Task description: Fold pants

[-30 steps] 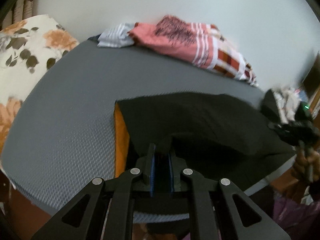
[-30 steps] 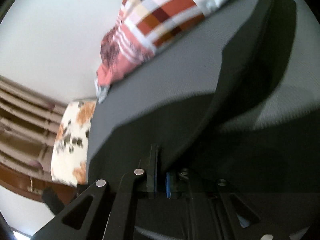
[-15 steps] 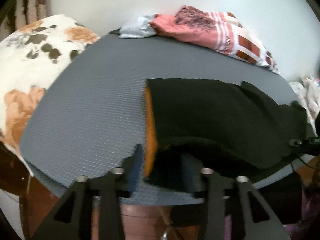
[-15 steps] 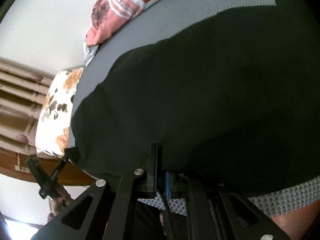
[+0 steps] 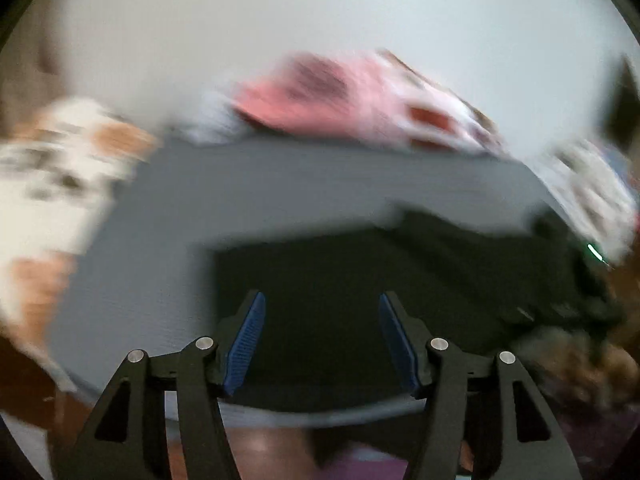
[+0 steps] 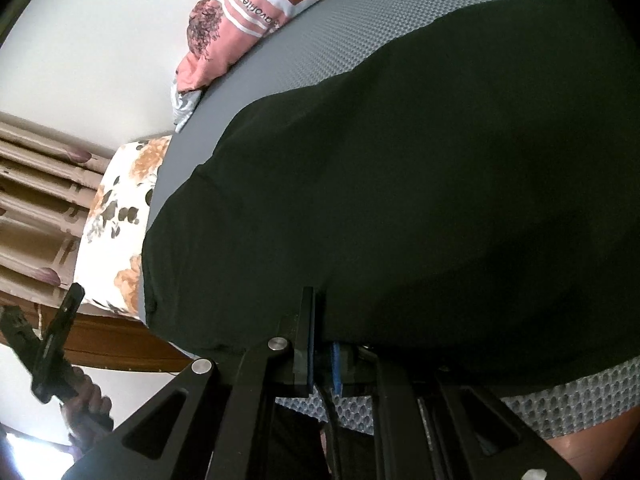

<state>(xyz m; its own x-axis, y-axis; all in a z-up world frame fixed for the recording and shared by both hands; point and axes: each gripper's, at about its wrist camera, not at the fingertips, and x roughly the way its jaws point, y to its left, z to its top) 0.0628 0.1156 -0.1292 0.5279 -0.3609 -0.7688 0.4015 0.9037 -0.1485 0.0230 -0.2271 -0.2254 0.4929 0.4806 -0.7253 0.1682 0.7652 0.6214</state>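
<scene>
Black pants (image 6: 420, 184) lie folded along the near edge of the grey mat (image 6: 360, 28), where the right gripper (image 6: 322, 344) pinches their hem, while the left gripper (image 5: 320, 312), its jaws just opened and empty, hovers above them.

Pink striped cloth (image 6: 240, 12), floral pillow (image 6: 120, 216), curtain (image 6: 36, 184)
</scene>
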